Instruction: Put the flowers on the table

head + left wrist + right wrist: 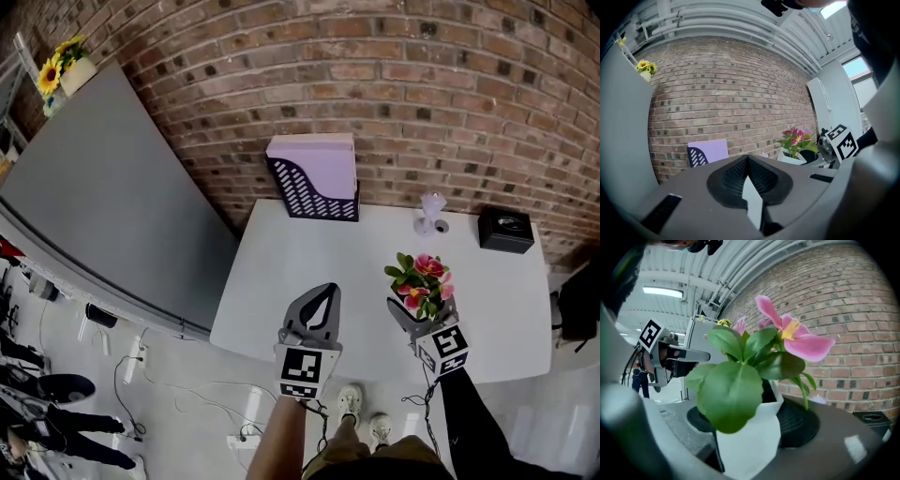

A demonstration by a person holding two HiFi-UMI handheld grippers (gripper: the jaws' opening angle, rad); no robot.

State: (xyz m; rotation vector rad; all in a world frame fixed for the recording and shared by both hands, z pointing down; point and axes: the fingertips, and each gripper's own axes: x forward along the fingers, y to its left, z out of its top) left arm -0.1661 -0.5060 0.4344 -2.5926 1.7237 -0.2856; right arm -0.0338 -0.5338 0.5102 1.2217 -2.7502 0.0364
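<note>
The flowers (422, 279) are pink blooms with green leaves in a small white pot (750, 437). My right gripper (420, 309) is shut on the pot and holds it upright above the front right part of the white table (281, 272). In the right gripper view the pot fills the space between the jaws, with the blooms (790, 336) rising above. My left gripper (330, 291) hovers over the table's front edge, to the left of the flowers. Its jaws meet at the tips (747, 158) with nothing between them. The flowers (797, 139) show at the right of the left gripper view.
A dark perforated file holder (314, 187) with lavender sheets stands at the table's back edge. A small clear object (431, 217) and a black box (506, 230) sit at the back right. A grey panel (103, 216) flanks the left, with yellow flowers (58, 64) on top. A brick wall lies behind.
</note>
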